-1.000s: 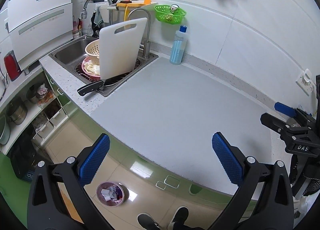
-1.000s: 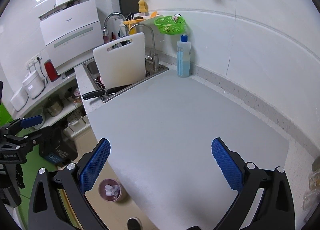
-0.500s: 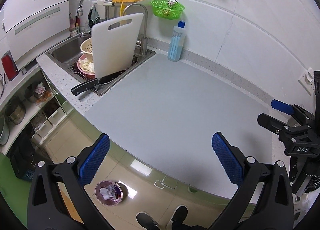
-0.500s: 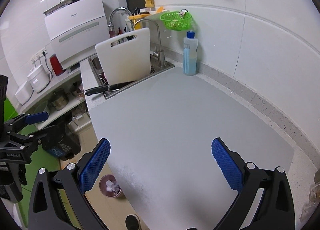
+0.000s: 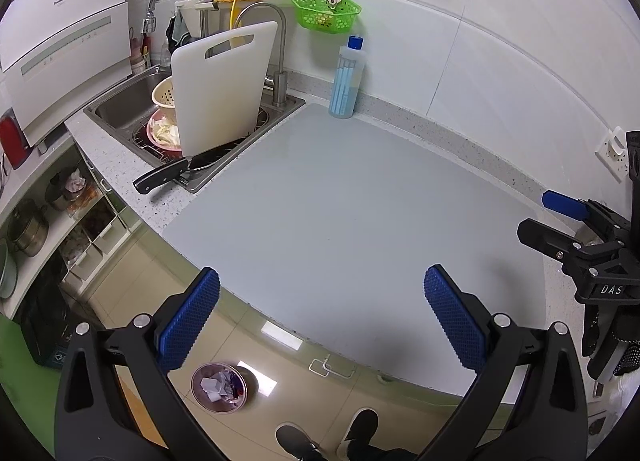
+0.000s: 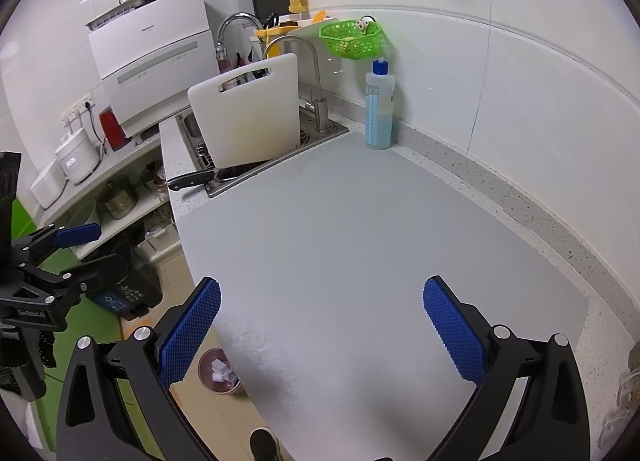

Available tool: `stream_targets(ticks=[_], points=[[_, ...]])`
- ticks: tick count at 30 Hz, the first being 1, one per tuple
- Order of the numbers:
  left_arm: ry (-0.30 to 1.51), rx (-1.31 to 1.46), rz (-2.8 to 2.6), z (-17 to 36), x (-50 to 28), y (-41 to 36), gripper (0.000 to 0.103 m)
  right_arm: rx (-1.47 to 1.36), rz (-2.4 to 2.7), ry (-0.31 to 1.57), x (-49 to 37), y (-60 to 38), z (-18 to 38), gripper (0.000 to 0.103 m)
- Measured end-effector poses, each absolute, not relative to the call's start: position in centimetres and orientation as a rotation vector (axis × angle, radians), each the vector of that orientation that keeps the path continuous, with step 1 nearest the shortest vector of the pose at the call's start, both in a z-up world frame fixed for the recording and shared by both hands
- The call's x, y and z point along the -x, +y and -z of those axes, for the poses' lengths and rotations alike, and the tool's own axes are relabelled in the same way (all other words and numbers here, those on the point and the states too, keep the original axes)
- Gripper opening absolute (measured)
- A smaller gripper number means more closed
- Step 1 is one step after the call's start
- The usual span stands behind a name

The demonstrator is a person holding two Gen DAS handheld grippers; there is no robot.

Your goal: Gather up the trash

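Hovering wide-jawed, left gripper (image 5: 320, 317) and "DAS"-marked right gripper (image 6: 320, 317) face a Panasonic dishwasher (image 5: 60, 49).

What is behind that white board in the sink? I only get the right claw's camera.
Observer: From the left camera, a cream colander sits above a pink bowl of vegetable scraps.
Operator: And the bin on the floor? I see half.
Observer: There it shows whole, holding crumpled paper.
Operator: Anything on the wall past my right edge?
Observer: A white socket.
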State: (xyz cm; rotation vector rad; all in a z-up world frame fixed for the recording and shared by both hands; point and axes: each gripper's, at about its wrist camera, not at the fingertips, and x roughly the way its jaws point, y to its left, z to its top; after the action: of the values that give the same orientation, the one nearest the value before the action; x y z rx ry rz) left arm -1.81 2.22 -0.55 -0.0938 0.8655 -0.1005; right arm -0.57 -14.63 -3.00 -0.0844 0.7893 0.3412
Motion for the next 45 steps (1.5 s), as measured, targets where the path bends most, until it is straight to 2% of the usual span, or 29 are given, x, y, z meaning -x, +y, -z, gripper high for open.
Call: stream_targets(ticks=[45], points=[[0.873, 0.062, 0.102, 0.48, 2.43, 2.65, 0.100, 0.093, -0.367, 0.796, 0.99, -14.06, 3.52, 0.097]])
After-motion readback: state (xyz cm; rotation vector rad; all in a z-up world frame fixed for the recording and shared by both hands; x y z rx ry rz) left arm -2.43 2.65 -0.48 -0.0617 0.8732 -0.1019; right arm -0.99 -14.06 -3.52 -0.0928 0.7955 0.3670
